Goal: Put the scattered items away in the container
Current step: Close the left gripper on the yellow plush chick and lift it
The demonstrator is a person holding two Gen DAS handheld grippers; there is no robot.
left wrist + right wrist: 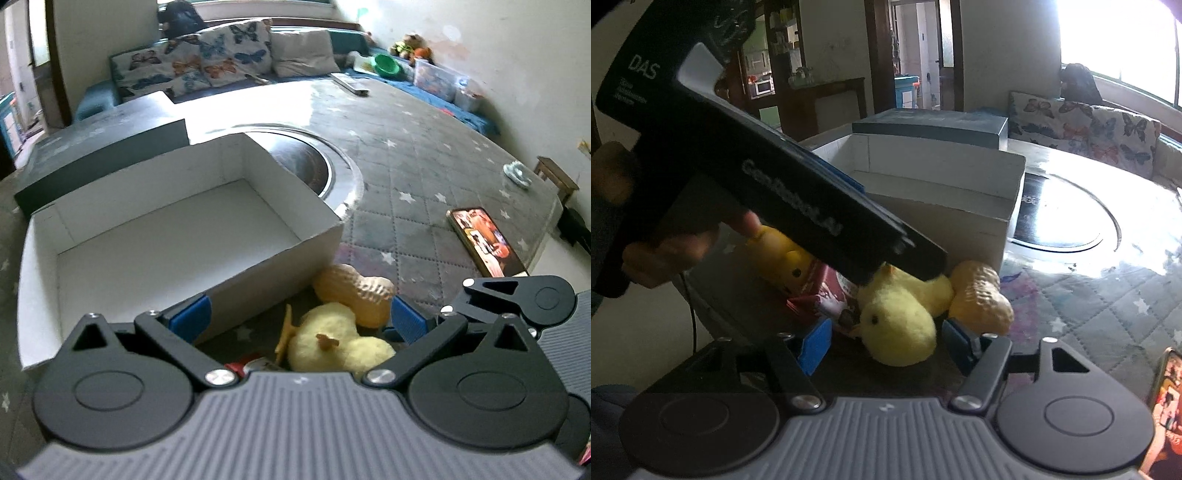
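Hovering over the yellow plush chick (332, 343), your left claw (299, 319) and right claw (886, 345) are spread wide beside the white box (207, 295).

Left gripper (299, 317) jaws wide apart, nothing between the pads, pitched down and forward. Right gripper (884, 343) also spread wide, low, close beside the left one. A hand (670, 243) wraps the left gripper's handle, one fingertip (748, 223) extended forward.
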